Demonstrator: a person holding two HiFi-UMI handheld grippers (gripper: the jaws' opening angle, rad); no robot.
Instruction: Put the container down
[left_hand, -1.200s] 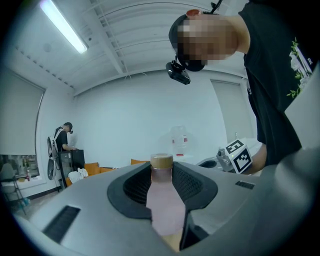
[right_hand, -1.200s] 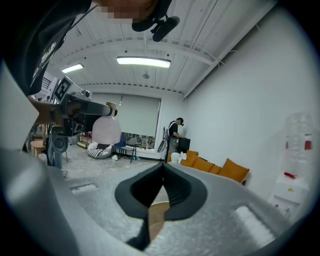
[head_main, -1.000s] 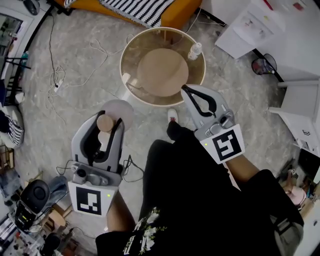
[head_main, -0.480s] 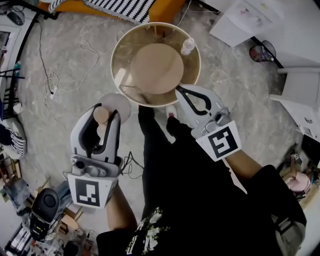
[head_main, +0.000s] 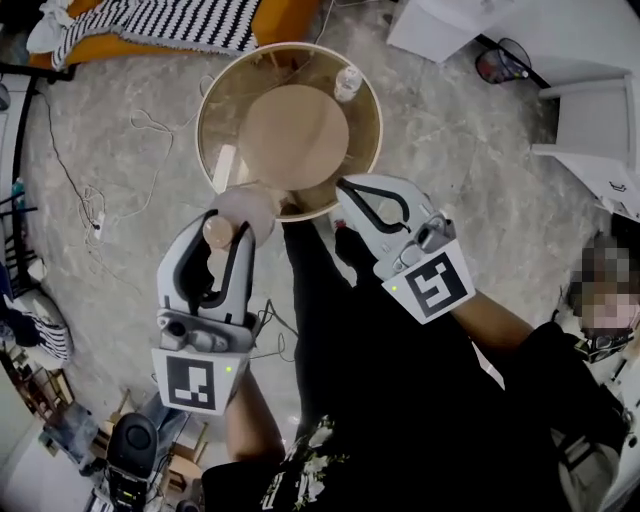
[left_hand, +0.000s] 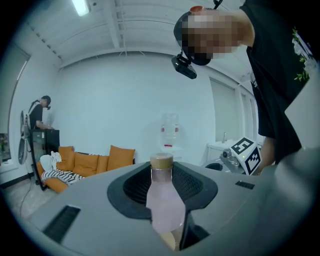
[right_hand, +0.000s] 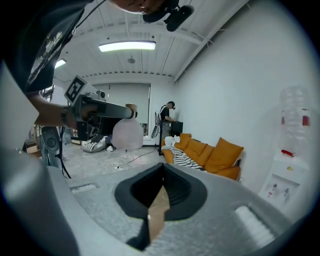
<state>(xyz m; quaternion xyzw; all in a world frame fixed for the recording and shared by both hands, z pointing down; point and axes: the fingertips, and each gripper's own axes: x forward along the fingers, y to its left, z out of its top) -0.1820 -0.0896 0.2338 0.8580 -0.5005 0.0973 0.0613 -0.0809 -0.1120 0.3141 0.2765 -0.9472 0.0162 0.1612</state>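
Clamps pale pink frosted container (left_hand: 163, 202), tan lid, between left gripper (left_hand: 163, 172) jaws. Keeps right gripper (right_hand: 162, 172) jaws pressed together, empty. Only in head view: round wooden table (head_main: 213, 110) just beyond jaw tips.

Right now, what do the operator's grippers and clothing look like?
Both the left gripper and right gripper are grey shells with black-lined fingers, each carrying a white cube with black square markers and a green light. The person wears a black top with a pale print.

The left gripper (head_main: 226, 226) has carried the pink container (head_main: 246, 206) from over open floor up to the round counter (head_main: 376, 118); the container's body now overlaps its near rim; the person's dark leg (head_main: 305, 265) has come forward to that rim.
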